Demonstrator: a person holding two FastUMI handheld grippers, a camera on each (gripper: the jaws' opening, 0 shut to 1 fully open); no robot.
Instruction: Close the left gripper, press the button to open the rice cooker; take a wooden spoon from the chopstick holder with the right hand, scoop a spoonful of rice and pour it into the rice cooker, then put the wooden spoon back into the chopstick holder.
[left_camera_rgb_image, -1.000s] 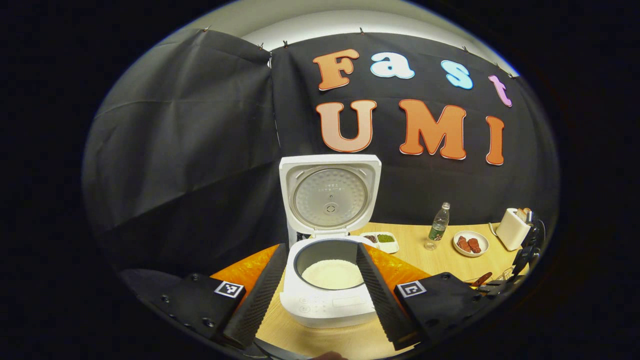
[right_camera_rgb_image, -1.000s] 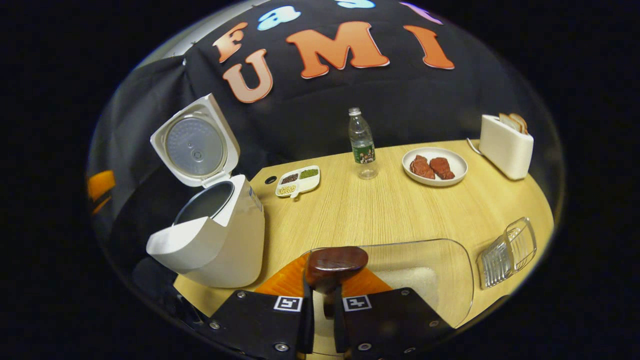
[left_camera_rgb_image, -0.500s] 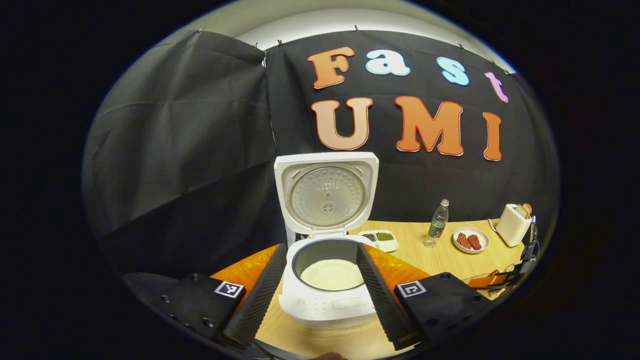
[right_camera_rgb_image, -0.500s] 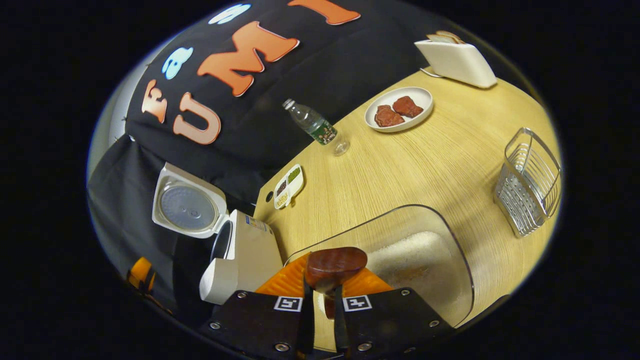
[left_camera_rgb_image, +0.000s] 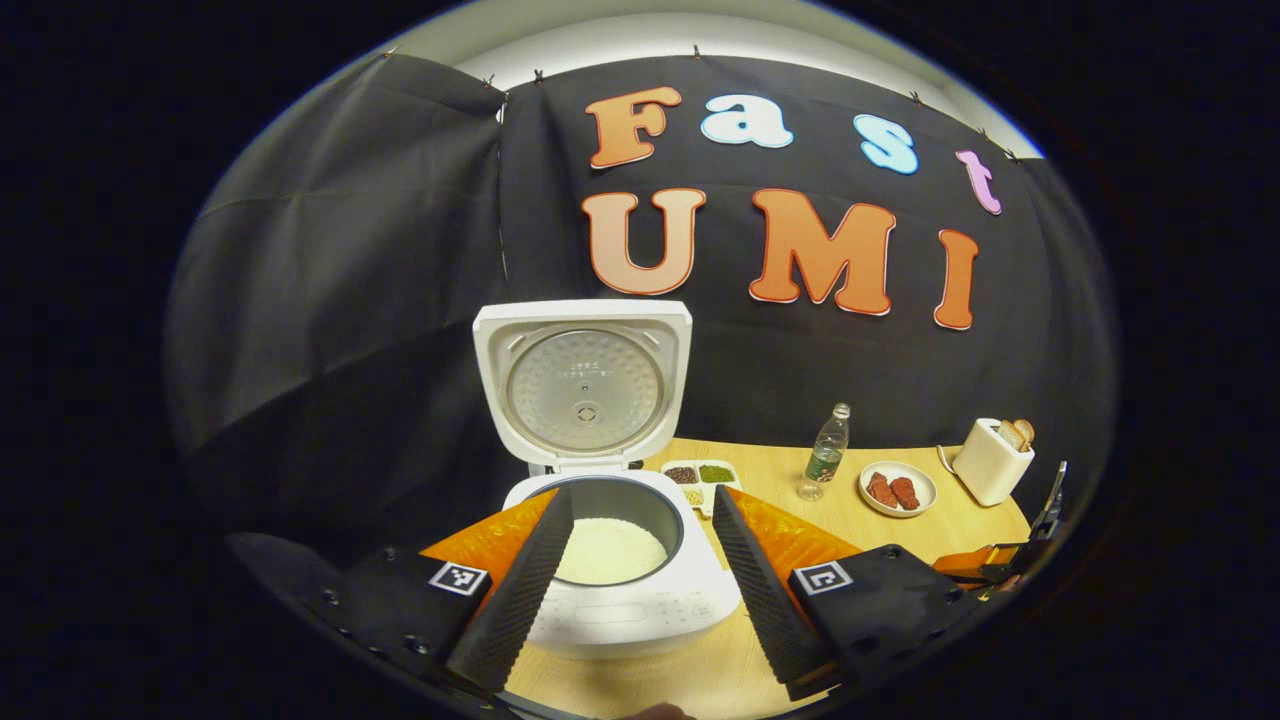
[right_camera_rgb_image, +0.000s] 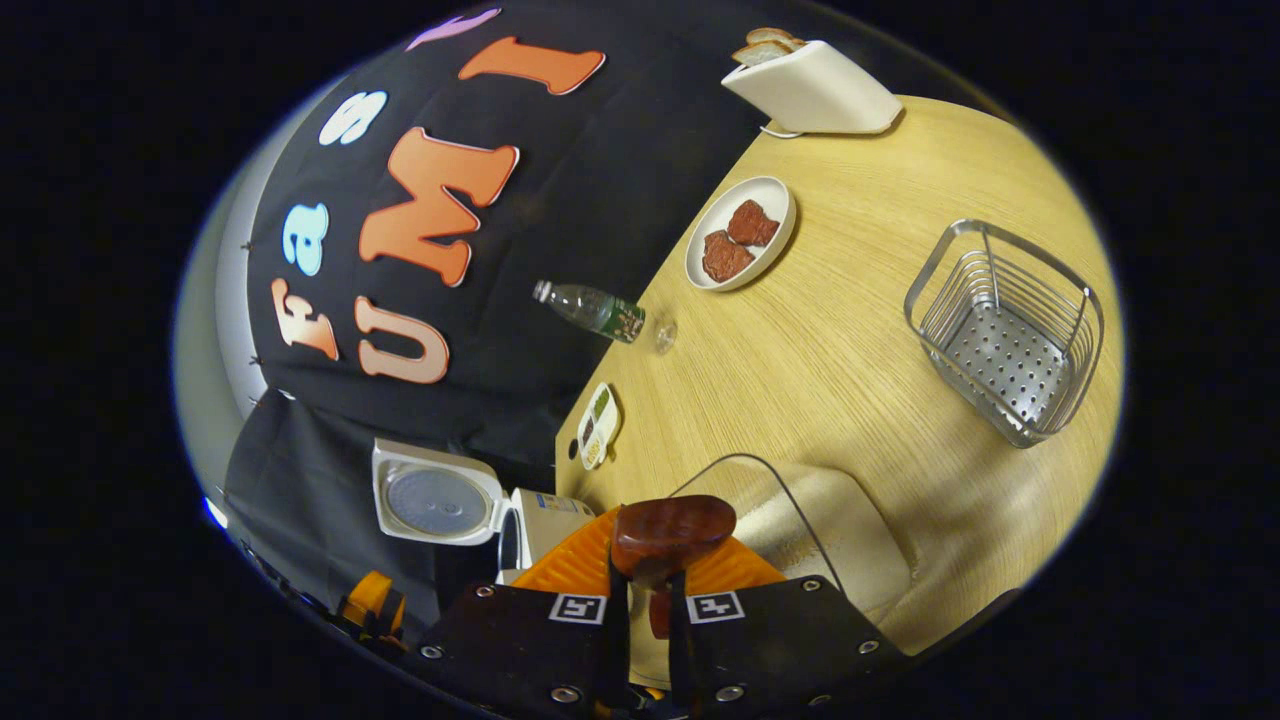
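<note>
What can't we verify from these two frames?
- Right gripper view: whether the wooden spoon carries rice; its bowl faces away and its handle is hidden between the right gripper's fingers.
- Right gripper view: rice cooker pot interior, seen side-on.
- Left gripper view: cooker panel buttons, too small, partly behind the left gripper.

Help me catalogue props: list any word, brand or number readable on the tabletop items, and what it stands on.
None can be read.
On the rice cooker lid: embossed lines, too small.
On the control panel: marks, blurred.
On the water bottle label: blurred.
On the side sticker: too small.
</note>
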